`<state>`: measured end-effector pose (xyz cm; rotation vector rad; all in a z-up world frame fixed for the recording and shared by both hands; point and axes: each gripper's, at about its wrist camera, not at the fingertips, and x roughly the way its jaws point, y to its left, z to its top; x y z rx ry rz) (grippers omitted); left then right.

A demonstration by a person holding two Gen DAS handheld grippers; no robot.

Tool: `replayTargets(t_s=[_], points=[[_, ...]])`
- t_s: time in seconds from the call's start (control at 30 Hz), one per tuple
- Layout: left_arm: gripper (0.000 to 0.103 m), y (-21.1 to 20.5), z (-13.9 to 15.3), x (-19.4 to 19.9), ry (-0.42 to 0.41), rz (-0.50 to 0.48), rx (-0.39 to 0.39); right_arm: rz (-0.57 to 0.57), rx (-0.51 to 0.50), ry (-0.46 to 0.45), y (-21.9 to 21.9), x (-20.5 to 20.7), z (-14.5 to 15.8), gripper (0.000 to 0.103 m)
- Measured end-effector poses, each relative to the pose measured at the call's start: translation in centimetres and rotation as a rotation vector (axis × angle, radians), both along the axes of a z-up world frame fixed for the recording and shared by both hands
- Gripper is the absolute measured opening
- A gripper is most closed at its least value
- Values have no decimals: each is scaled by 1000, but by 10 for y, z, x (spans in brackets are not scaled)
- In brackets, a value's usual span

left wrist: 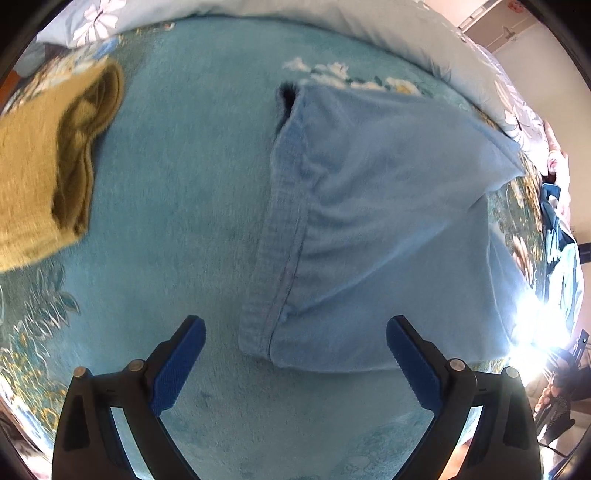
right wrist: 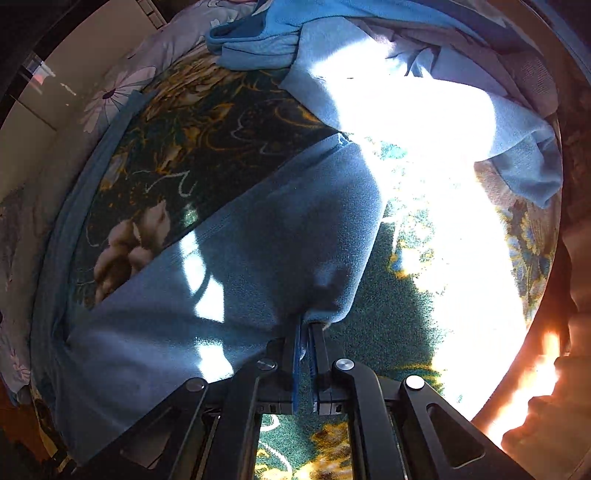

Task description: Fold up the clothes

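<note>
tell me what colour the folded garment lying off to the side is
Mustard yellow folded garment, clearest in the left wrist view.

Floral teal blanket and pale duvet on a sunlit bed

A plush teal blanket (left wrist: 192, 177) with a border of gold and white flowers covers the bed, its centre plain in the left wrist view and its patterned edge dark green under the right wrist camera (right wrist: 207, 140). A pale blue duvet (left wrist: 332, 22) printed with large white blossoms lies bunched along the far side, and shows again at the left edge of the right wrist view (right wrist: 122, 88). Hard sunlight bleaches a broad patch of the blanket (right wrist: 461, 266). A cream wall (left wrist: 535, 40) stands beyond the bed.
</note>
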<state>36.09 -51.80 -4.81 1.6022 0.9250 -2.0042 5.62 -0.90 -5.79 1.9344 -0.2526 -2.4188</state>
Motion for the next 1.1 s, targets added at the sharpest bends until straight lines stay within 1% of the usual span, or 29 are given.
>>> replayTargets(t_s=[0.1, 0.13, 0.17, 0.23, 0.27, 0.37, 0.4, 0.47, 0.5, 0.57, 0.67, 0.77, 0.87, 0.9, 0.97, 1.03, 1.1], points=[[99, -12, 14, -11, 53, 8, -32, 23, 47, 13, -4, 1, 15, 18], [99, -18, 16, -16, 71, 13, -42, 26, 71, 18, -4, 2, 21, 29], [99, -26, 16, -24, 85, 16, -51, 24, 100, 28, -5, 2, 29, 34], [99, -45, 12, -41, 111, 21, -69, 30, 127, 62, -10, 0, 45, 34], [99, -54, 7, -52, 116, 28, -76, 53, 124, 80, -19, -6, 51, 34], [99, -80, -4, -79, 142, 52, -74, 146, 93, 130, -54, -34, 65, 36], [99, -95, -10, -89, 139, 53, -66, 171, 73, 142, -68, -47, 66, 36], [99, -109, -19, -98, 116, 56, -45, 215, 21, 157, -99, -77, 61, 37], [99, -113, -21, -94, 117, 18, -30, 236, -5, 165, -114, -93, 58, 37], [99, -117, -29, -101, 105, 34, -6, 275, -55, 166, -145, -127, 49, 37], [98, -118, -32, -104, 111, 40, 1, 333, -66, 172, -181, -171, 36, 37], [98, -114, -33, -109, 124, 44, 2, 356, -76, 173, -183, -203, 34, 37], [97, -107, -36, -117, 105, 31, -25, 354, -78, 172, -189, -240, 23, 37], [95, -104, -36, -121, 102, 28, -31, 363, -75, 173, -194, -252, 22, 37], [73, -100, -38, -128, 93, 23, -41, 391, -55, 172, -202, -272, 19, 37], [59, -97, -41, -134, 72, 22, -46, 410, -28, 156, -208, -291, 13, 37], [47, -96, -43, -138, 45, 32, -69, 389, -30, 139, -205, -303, 7, 37]])
